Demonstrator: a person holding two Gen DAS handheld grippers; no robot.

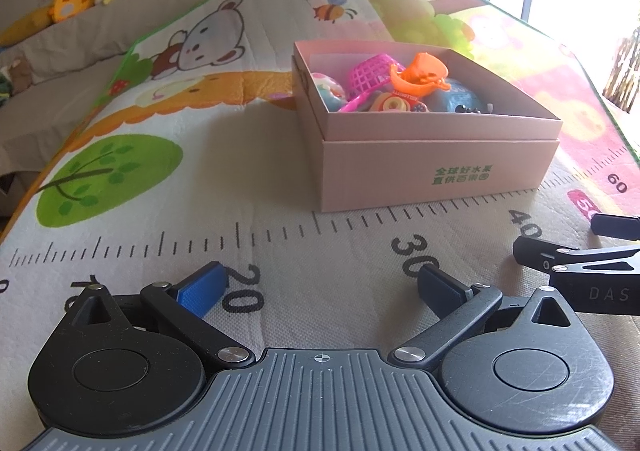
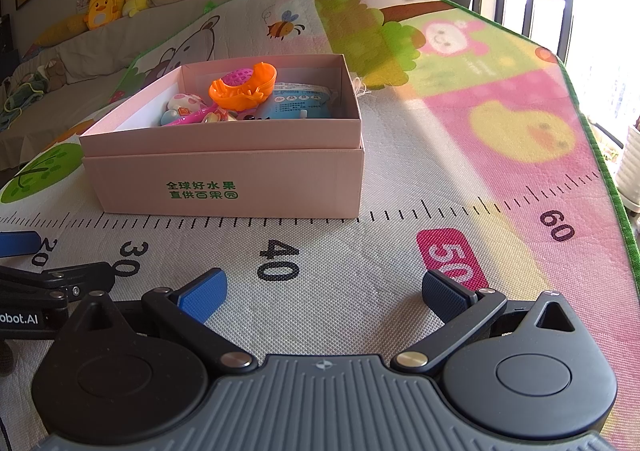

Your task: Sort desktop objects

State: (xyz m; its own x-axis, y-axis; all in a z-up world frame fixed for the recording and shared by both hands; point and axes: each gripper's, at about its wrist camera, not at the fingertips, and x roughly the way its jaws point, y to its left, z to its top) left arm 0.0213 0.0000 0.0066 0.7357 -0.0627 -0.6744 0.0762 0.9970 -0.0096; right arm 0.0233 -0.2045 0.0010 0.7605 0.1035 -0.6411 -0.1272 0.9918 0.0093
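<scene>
Toys [image 1: 400, 87] lie gathered in the box [image 2: 224, 175]; mat [image 2: 360, 271] bare nearby. Both grippers [image 1: 320, 287] [image 2: 324, 295] gape, empty. Sorting appears finished.

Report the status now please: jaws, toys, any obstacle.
Left gripper and right gripper open, empty. Toys inside pink box. Mat before the box bare.

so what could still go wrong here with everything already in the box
1. The orange toy sits on top of the pile, rising to about the rim of the pink box; a bump could tip it out.
2. The upper box sits nested in a lower tray, so lifting by the top rim might separate them.
3. The left tool and right tool rest open and close together on the mat; they could knock each other when next moved.
</scene>
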